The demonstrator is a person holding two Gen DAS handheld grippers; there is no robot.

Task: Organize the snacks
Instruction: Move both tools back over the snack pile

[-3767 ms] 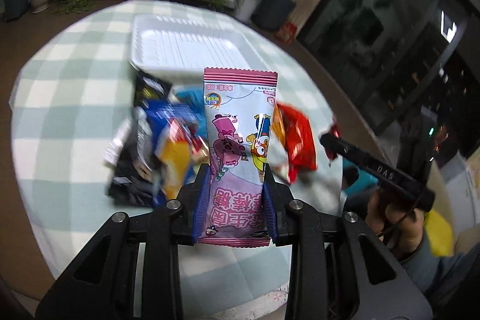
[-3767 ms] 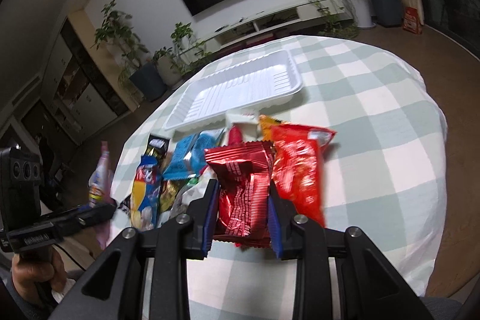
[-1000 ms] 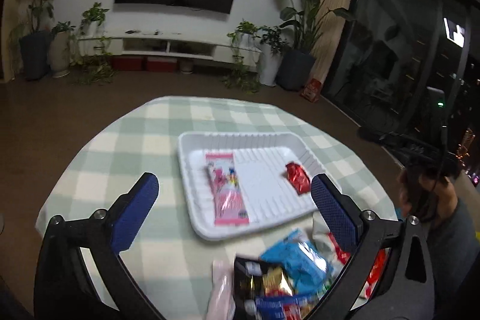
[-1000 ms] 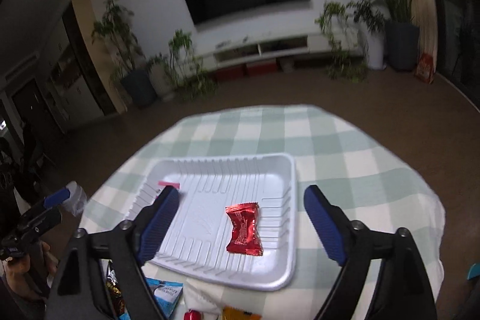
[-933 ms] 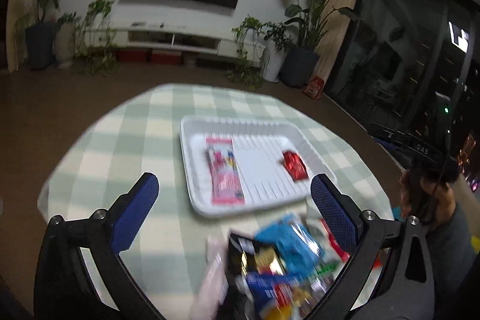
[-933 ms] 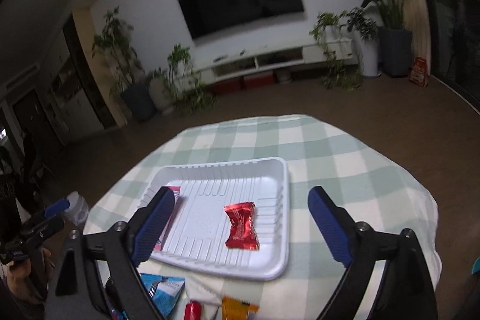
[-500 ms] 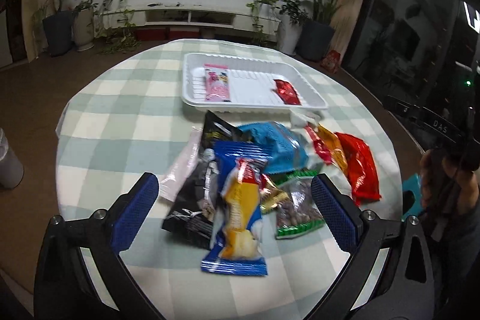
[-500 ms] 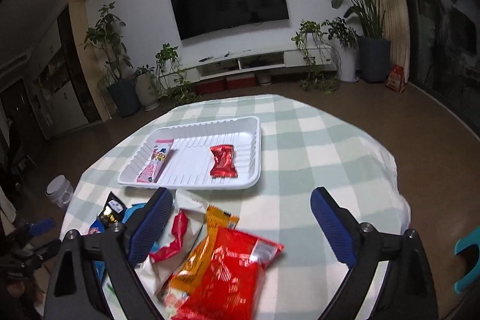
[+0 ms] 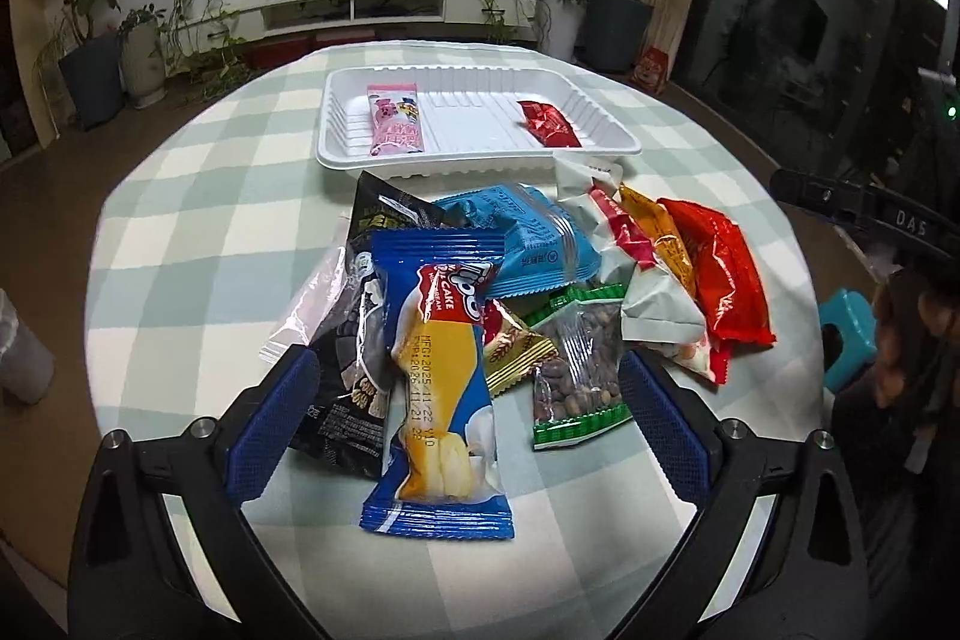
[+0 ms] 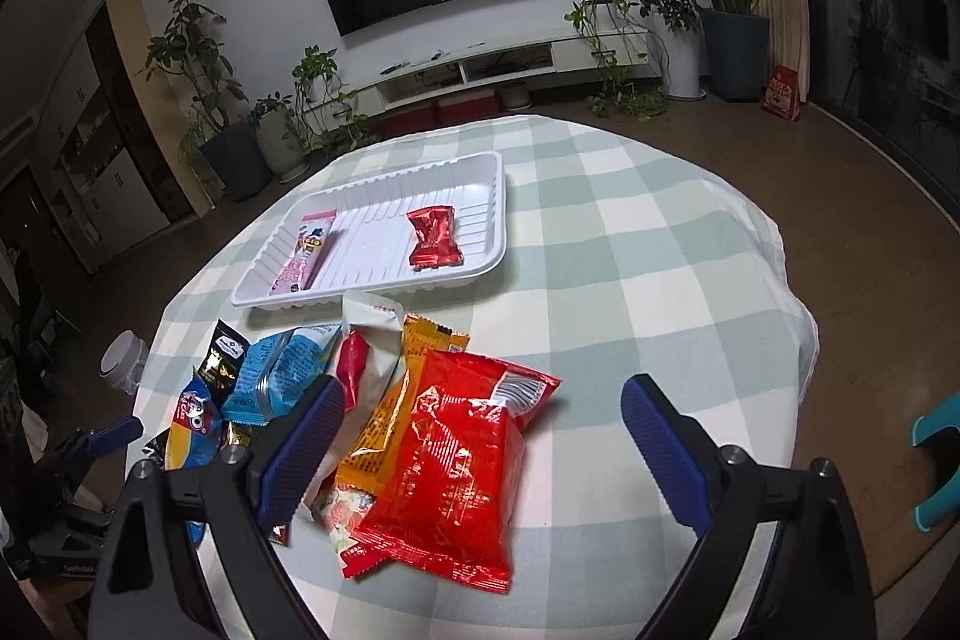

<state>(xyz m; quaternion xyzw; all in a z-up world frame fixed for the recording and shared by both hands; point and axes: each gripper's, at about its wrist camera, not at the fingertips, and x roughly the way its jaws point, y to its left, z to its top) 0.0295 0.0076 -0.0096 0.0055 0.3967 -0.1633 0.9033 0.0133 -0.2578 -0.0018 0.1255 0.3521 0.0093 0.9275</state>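
Snack packets lie heaped on a round checked table [image 10: 648, 244], and the left gripper [image 9: 465, 418] hangs over the heap's near edge, its wide jaws closing, nothing gripped, the blue-and-yellow cake packet [image 9: 441, 376] lying between its pads untouched. Right gripper [image 10: 480, 442] is spread wide and empty, a red bag [image 10: 462, 466] under its gap and bare cloth open to its right. Beyond both, past the heap's far edge, a white tray [image 9: 600, 142] holds a pink packet [image 9: 395, 127] and a red sweet [image 9: 549, 124], its middle free.
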